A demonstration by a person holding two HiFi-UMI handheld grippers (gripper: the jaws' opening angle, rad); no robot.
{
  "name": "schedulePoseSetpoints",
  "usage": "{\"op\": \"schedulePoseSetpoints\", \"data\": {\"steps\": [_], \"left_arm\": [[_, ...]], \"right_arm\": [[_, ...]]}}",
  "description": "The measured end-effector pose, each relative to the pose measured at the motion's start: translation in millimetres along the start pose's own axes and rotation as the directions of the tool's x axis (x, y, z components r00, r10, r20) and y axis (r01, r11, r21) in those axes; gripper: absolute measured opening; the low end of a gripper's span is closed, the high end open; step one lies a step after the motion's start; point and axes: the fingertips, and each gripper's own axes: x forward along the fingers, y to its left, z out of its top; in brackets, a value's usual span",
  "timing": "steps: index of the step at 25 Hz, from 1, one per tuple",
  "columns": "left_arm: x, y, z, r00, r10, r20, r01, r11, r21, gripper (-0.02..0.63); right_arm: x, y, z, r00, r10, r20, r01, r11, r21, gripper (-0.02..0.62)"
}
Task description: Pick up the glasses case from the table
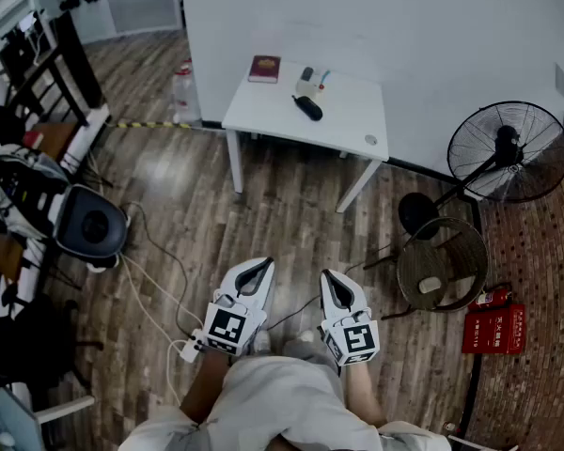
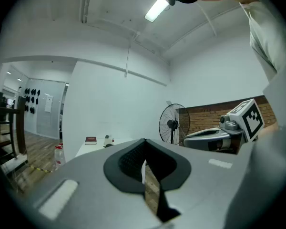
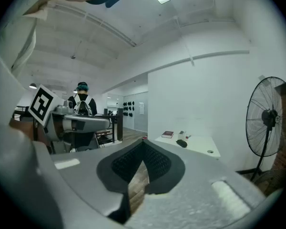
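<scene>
Looking steeply down at a white table (image 1: 348, 125) set against the wall on wood flooring. Lying flat near the middle of the table top: the glasses case (image 1: 307, 107), black and oblong, touched by nothing but the table itself. Right behind it on the table, toward the wall, some small white item (image 1: 309, 81), too tiny to make out. On the table's wall-side left corner, a dark red book (image 1: 264, 69). Near the table's front right corner, a little round thing (image 1: 370, 140), no idea what. On the floor at the table's left end, a clear bottle (image 1: 182, 90) with a red top. Off past the table's right end, a black pedestal fan (image 1: 508, 151).

Well short of the table, down by the person's lap: left gripper (image 1: 261, 265) and right gripper (image 1: 329, 276), side by side and apart from each other, both aimed roughly at the table and held about level. Both clenched tight, going by each gripper view. Tips pressed together, only floorboards showing through the slit lower down, nothing gripped in either one. Nowhere near the case, with a wide stretch of bare floor between the tongs and the table's front legs.

From both gripper views, just the table far off beyond the closed tips, with the case a small dark blob on top.
</scene>
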Motion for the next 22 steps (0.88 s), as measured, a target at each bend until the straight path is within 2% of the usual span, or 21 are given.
{"op": "schedulePoseSetpoints", "data": {"steps": [4, 12, 22], "left_arm": [[-4, 2, 2, 1.0, -0.018, 0.012, 0.018, 1.0, 0.016, 0.018], [14, 10, 0, 0.999, -0.041, 0.013, 0.041, 0.999, 0.025, 0.018], [58, 26, -4, 0.999, -0.032, -0.007, 0.032, 0.999, 0.032, 0.018]], "right_arm": [[1, 3, 3, 1.0, -0.024, 0.017, 0.025, 1.0, -0.002, 0.003], [12, -11, 0, 0.999, -0.054, -0.006, 0.054, 0.998, -0.017, 0.003], [46, -46, -8, 0.999, -0.038, -0.027, 0.038, 0.999, -0.007, 0.003]]}}
